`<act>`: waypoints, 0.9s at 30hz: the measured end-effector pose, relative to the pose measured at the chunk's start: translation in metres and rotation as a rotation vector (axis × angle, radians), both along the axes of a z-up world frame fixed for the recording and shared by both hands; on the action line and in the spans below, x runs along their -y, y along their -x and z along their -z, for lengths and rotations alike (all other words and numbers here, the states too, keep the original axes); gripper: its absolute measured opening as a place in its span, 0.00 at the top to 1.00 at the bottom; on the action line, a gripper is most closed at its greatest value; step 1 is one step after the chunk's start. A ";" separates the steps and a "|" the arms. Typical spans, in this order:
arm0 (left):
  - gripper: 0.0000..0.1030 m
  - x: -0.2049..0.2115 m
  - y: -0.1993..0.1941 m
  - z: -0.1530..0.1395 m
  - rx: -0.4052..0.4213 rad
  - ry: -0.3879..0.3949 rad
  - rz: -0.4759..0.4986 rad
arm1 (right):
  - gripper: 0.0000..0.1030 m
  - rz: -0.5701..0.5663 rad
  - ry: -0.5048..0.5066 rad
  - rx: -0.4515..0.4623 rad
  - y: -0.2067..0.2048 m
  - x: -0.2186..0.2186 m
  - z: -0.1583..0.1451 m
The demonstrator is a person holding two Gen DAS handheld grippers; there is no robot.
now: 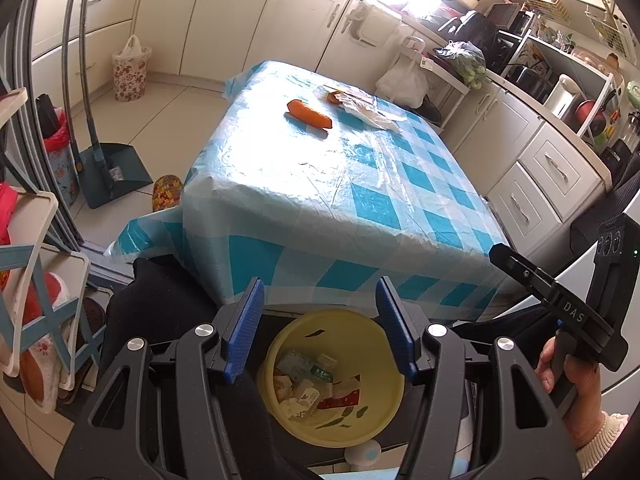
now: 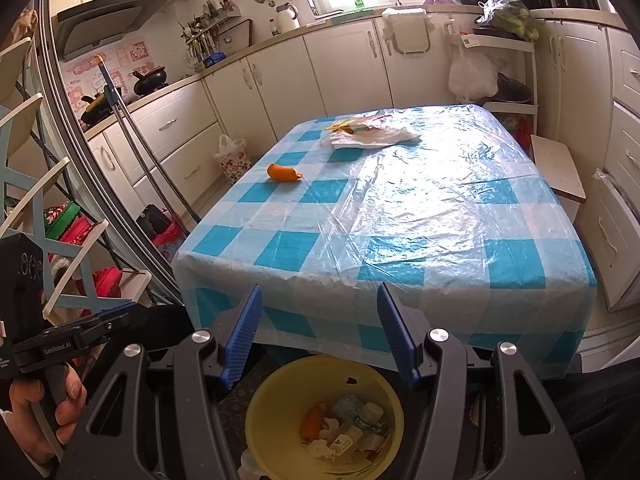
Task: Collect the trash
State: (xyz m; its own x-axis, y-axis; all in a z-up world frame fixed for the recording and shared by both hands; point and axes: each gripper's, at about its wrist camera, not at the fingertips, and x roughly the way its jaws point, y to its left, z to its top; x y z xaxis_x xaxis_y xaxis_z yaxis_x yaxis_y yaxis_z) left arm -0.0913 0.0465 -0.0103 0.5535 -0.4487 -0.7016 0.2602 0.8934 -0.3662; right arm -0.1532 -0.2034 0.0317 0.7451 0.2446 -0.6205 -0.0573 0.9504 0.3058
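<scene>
A yellow bin [image 1: 384,364] with several wrappers and scraps stands on the floor below the near table edge; it also shows in the right wrist view [image 2: 272,404]. An orange peel piece [image 1: 309,113] [image 2: 283,173] lies on the blue checked tablecloth [image 1: 360,208] [image 2: 400,216]. A crumpled plastic bag with wrappers [image 1: 366,110] [image 2: 370,132] lies at the far side. My left gripper [image 1: 320,312] is open and empty above the bin. My right gripper [image 2: 320,320] is open and empty above the bin, its body also in the left wrist view [image 1: 560,304].
A dustpan and broom [image 1: 108,168] stand on the floor left of the table. A floral waste basket [image 1: 130,72] [image 2: 234,160] sits by the cabinets. A rack with shoes [image 1: 36,300] is at the left. Cabinets [image 1: 532,184] and a white shelf [image 2: 558,170] flank the right.
</scene>
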 end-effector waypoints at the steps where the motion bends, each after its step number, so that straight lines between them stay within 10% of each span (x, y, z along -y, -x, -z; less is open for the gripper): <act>1: 0.46 0.000 0.000 0.000 0.000 -0.002 0.001 | 0.43 -0.002 0.000 0.002 0.000 0.000 0.000; 27: 0.42 -0.001 0.002 -0.001 0.010 0.011 -0.004 | 0.38 -0.031 0.009 0.045 0.005 -0.012 -0.006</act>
State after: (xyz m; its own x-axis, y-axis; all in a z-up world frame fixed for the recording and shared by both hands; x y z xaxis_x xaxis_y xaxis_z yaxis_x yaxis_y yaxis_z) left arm -0.0935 0.0477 -0.0090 0.5623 -0.4544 -0.6909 0.2607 0.8903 -0.3734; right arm -0.1578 -0.1913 0.0380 0.7645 0.2623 -0.5889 -0.1003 0.9507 0.2933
